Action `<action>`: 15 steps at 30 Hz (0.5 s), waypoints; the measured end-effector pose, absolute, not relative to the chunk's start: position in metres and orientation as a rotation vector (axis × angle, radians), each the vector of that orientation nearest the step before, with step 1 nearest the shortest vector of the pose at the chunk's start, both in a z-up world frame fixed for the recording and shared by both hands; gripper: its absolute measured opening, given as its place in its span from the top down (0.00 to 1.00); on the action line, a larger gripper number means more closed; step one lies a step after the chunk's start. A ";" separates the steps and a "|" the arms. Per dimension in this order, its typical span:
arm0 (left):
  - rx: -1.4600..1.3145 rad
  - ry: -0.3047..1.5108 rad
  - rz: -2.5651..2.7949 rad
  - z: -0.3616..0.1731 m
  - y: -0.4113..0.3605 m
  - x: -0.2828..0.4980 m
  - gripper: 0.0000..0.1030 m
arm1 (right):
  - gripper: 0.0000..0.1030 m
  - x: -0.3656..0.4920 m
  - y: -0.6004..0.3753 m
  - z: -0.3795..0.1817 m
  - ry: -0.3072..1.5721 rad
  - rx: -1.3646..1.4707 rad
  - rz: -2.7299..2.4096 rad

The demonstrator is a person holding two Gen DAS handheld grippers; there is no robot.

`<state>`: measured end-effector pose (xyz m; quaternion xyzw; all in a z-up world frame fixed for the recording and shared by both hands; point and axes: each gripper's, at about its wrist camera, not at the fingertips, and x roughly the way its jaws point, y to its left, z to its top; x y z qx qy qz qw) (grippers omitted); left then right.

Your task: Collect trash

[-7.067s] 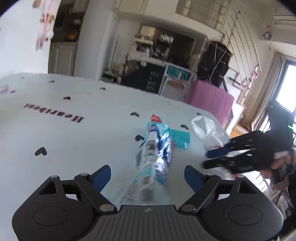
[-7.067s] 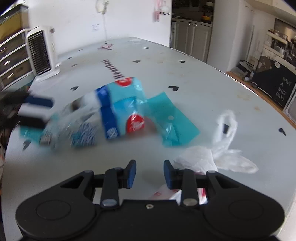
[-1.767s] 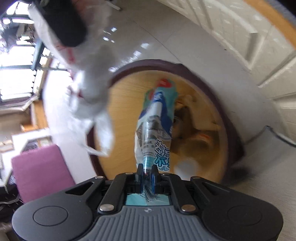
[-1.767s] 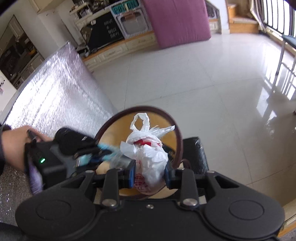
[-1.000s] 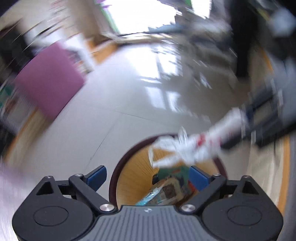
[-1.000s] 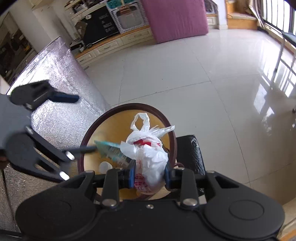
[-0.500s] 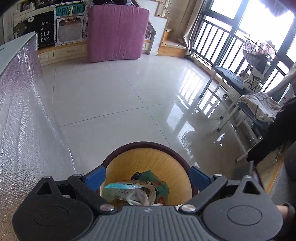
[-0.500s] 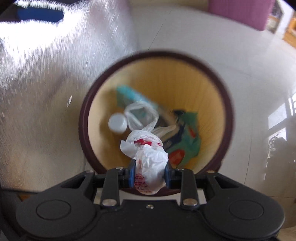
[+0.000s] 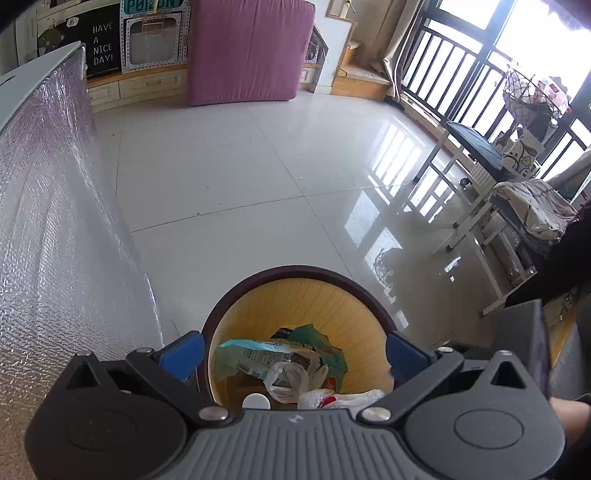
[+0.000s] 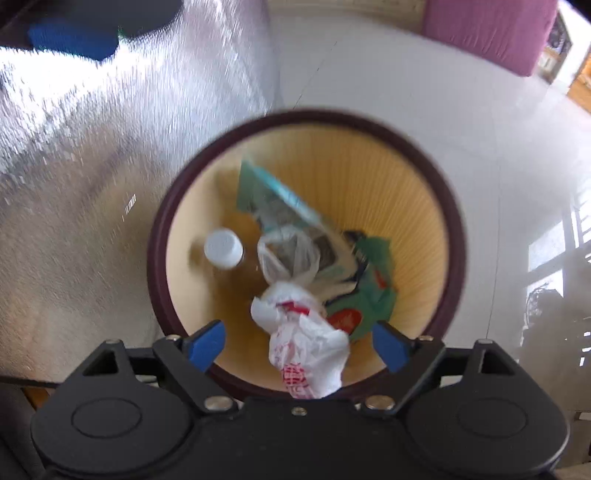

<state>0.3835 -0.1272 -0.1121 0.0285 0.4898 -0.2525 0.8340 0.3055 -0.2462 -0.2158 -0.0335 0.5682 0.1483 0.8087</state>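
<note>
Both grippers (left (image 9: 293,352), right (image 10: 298,343)) point steeply down over bin (image 10: 456,236), fingers opening, nothing gripped.

A living room in a home: glossy white floor tiles (image 9: 229,177), a pink mattress (image 9: 247,51) propped against low cream cabinets (image 9: 140,86), a "Have a nice day!" chalkboard (image 9: 99,44), barred balcony windows (image 9: 461,74) and a round waste bin (image 9: 306,275) with household trash.

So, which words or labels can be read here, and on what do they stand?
"HAVE A NICE DAY!": black chalkboard sign.
Teal sign above it: cut off at the top, unreadable.
Snack wrapper in the bin: too small.
White plastic bag: red print blurred.
</note>
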 end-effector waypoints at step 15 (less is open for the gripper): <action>0.068 1.024 -0.535 -0.108 -0.123 0.383 0.00 | 0.71 0.311 -0.236 -0.236 1.342 -0.282 0.352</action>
